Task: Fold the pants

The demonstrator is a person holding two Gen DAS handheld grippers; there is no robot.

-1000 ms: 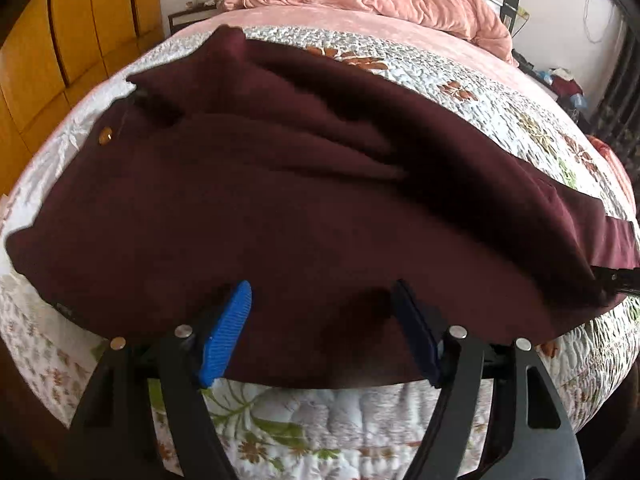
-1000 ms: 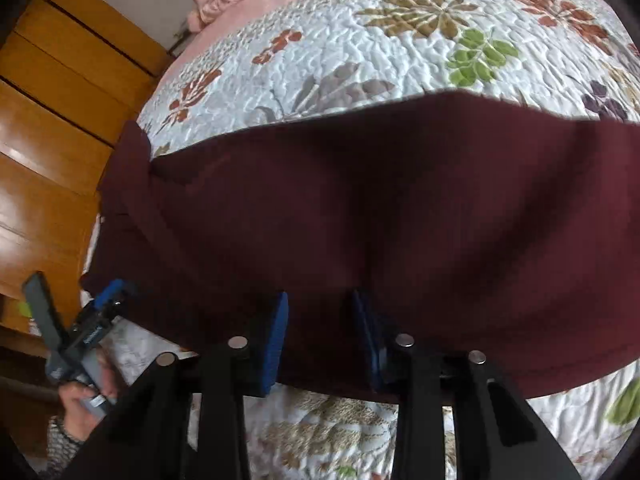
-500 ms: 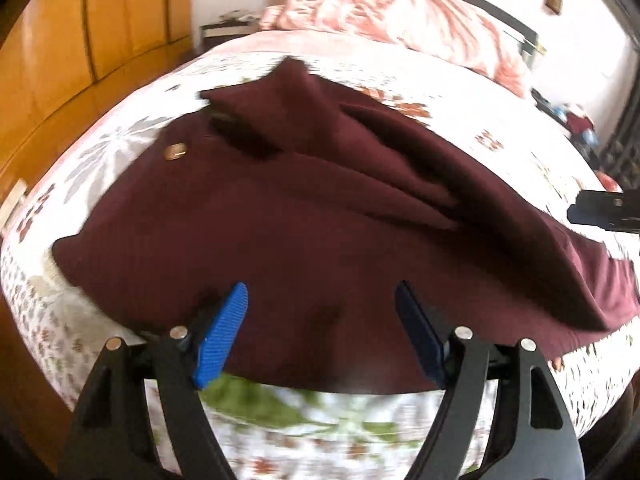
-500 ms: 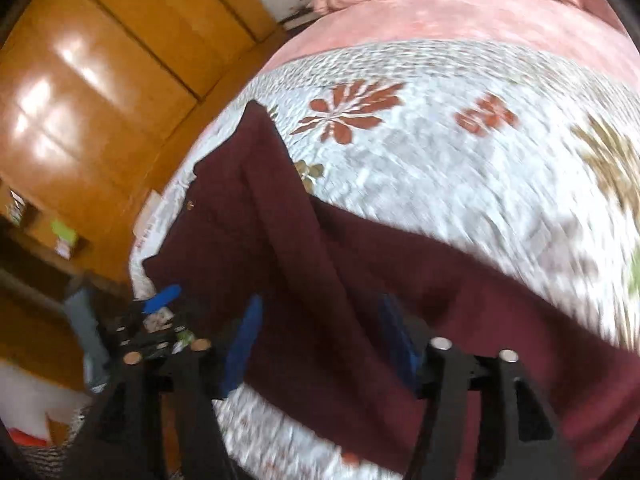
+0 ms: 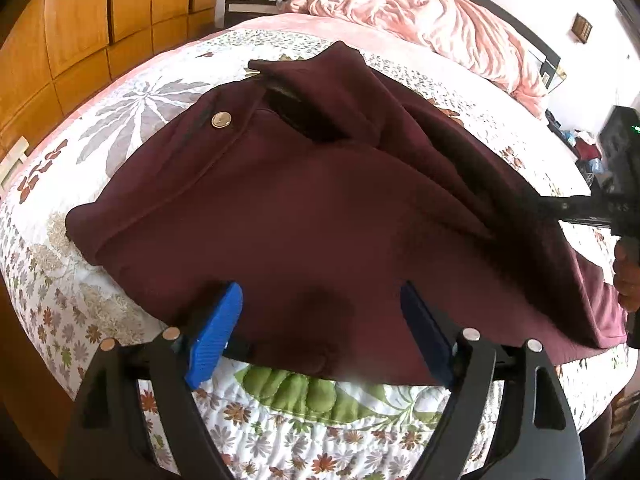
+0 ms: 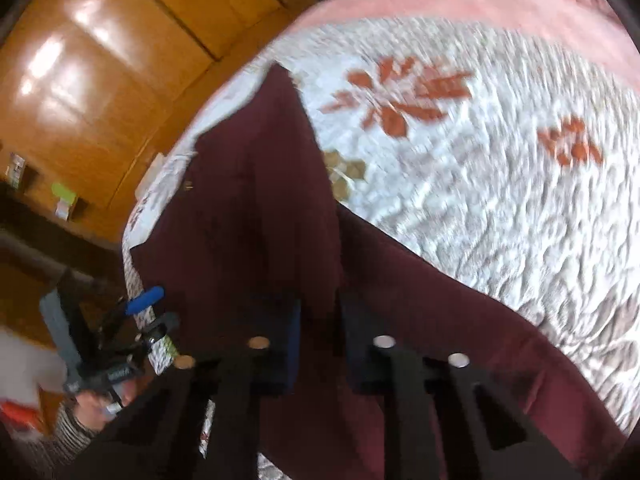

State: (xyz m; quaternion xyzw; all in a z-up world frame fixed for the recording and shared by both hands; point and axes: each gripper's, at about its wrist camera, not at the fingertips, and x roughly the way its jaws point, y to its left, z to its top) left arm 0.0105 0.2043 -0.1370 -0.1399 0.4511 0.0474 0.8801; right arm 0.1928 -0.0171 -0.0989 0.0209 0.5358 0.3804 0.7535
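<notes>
One pair of maroon pants (image 5: 320, 208), flat on the quilted bed (image 5: 132, 112), long axis left to right. Left gripper (image 5: 320, 332): jaws released over the near edge at the waist end. Right gripper (image 6: 318, 344): jaws clenched on a leg fold.

Home bedroom, floral quilted bed (image 5: 132, 128), rumpled pink duvet (image 5: 420, 12) at its head, wooden wardrobe (image 5: 80, 32) beside it

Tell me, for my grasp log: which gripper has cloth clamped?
The right gripper: its jaws pinch a fold of the maroon pants. The left gripper hovers over the pants with jaws wide apart, gripping nothing.
</notes>
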